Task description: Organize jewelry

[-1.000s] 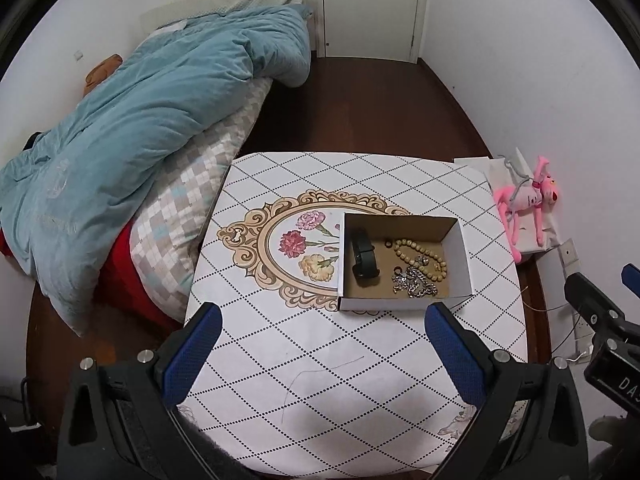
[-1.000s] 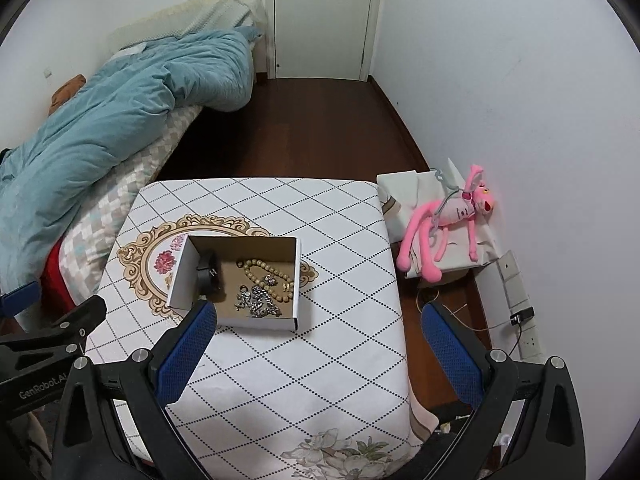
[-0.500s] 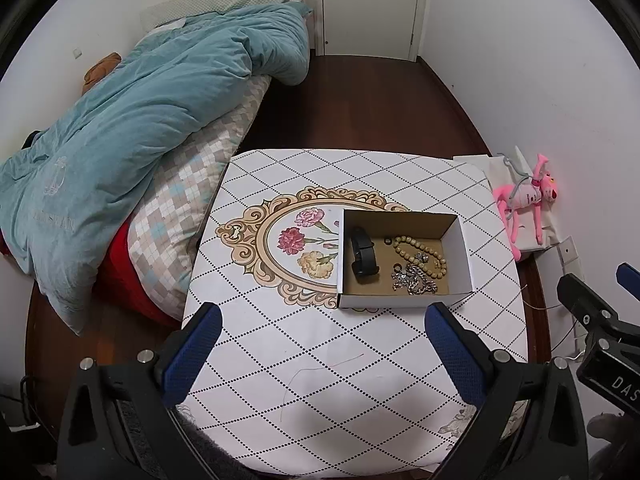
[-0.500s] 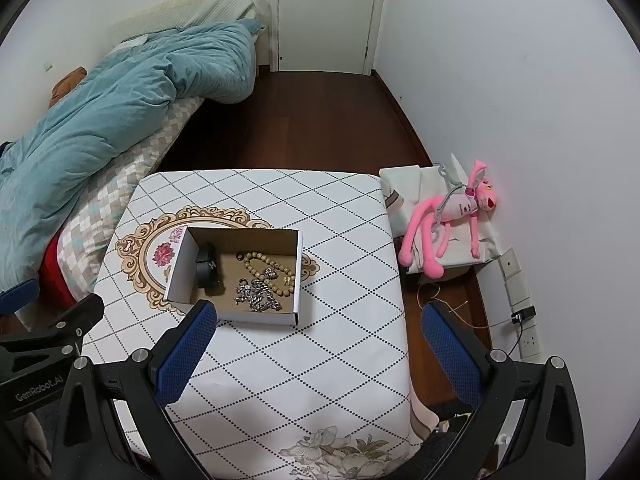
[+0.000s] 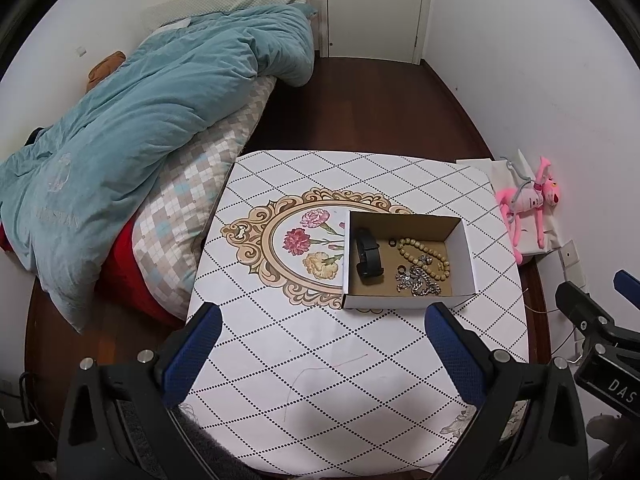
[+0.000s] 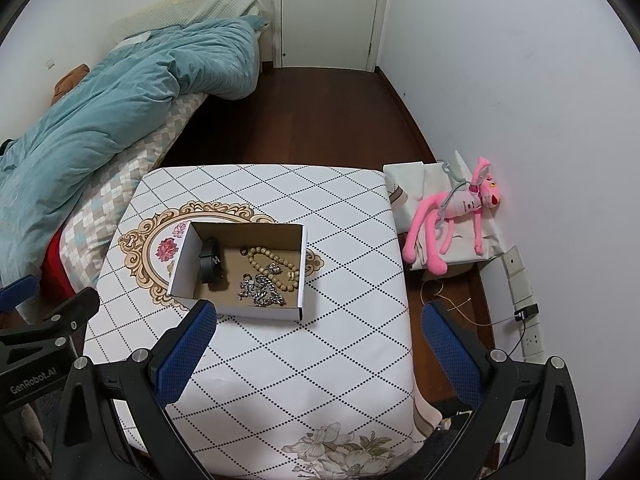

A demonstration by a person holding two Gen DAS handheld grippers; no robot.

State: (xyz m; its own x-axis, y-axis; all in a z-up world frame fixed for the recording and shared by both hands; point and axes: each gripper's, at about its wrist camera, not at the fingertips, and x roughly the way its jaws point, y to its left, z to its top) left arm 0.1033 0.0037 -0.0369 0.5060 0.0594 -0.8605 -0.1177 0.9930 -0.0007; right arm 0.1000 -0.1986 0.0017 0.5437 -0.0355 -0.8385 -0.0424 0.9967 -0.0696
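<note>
In one box point(image 5: 408, 302): one bead bracelet point(image 5: 424, 252), one black band point(image 5: 367, 254) (both tools point(image 5: 320, 344) point(image 6: 316, 340) spread).

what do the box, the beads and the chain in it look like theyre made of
Box: thin cardboard, matte white outside, raw brown inside, with folded walls.
Beads: pale tan, dull round beads on a loop; they look like wood, though bone or plastic is possible.
Chain: silver-coloured metal, judging by bright glints on its tangled links.
</note>
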